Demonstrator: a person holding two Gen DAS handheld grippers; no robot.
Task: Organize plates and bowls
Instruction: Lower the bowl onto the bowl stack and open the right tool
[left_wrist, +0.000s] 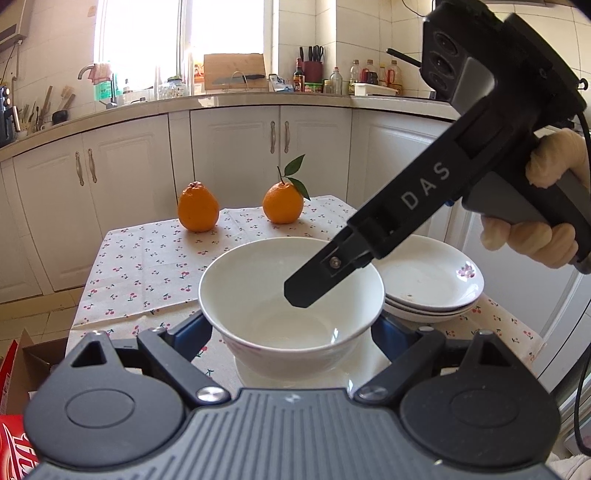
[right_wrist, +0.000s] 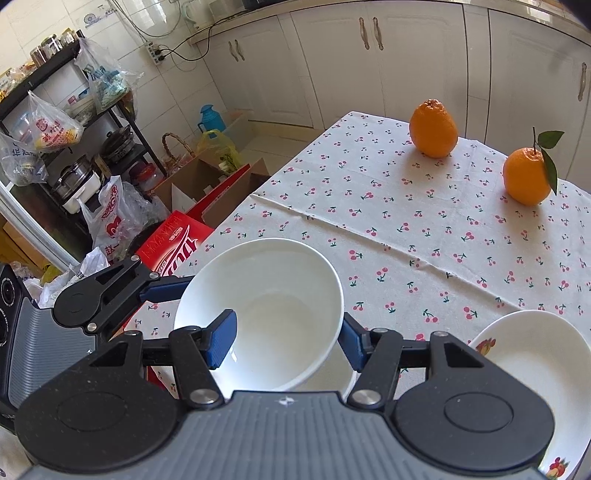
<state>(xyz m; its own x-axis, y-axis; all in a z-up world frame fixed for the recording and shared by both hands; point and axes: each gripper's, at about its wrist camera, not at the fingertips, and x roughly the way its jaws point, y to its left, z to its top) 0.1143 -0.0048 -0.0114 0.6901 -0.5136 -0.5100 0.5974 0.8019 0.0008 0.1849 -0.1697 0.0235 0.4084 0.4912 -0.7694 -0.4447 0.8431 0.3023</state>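
On the cherry-print tablecloth (left_wrist: 147, 266) covering the small table, two oranges (left_wrist: 198, 207) stand at the far edge, the right one bearing a stem with green leaves. Nearer, the deep white ceramic bowl (left_wrist: 291, 295) sits between the blue pads of the left gripper (left_wrist: 291, 332), which press its outer wall on both sides. From the right, the right gripper (right_wrist: 284, 343) clamps the same bowl's rim, one blue pad (right_wrist: 221, 343) inside and the other outside the wall. Just right of the bowl lies a stack of shallow white plates (left_wrist: 432, 288) with a floral mark. A gloved hand (left_wrist: 546, 206) grasps the right gripper's handle.
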